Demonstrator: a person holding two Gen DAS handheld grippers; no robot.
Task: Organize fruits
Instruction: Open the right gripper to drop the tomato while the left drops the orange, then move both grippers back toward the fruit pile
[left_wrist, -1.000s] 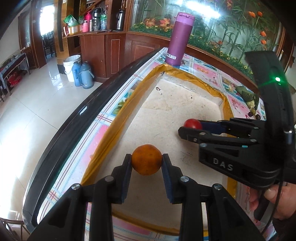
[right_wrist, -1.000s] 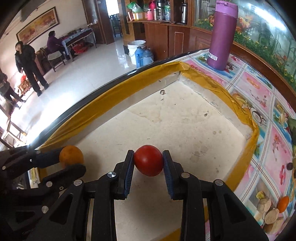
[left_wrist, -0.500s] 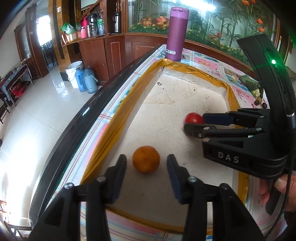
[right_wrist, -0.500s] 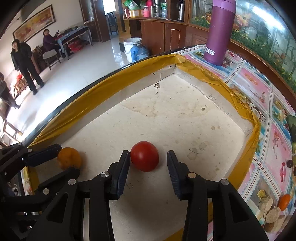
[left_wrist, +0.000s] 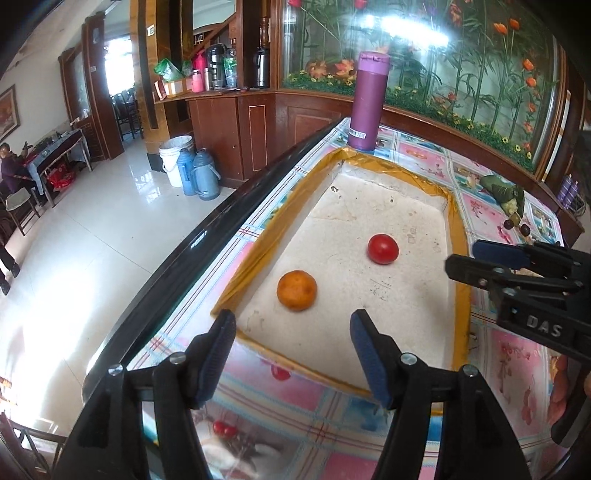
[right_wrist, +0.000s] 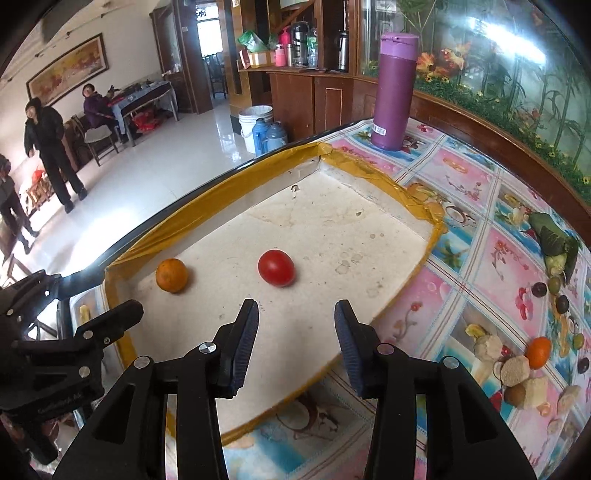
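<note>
Well apart: orange (left_wrist: 297, 290), tomato (left_wrist: 383, 249)

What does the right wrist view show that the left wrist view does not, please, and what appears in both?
Only the right wrist view shows a person standing on the floor and a second orange among food at the table's right edge. Only the left wrist view shows the DAS lettering on the other gripper. Both show the orange, the tomato, the white tray holding them and the purple bottle.
</note>
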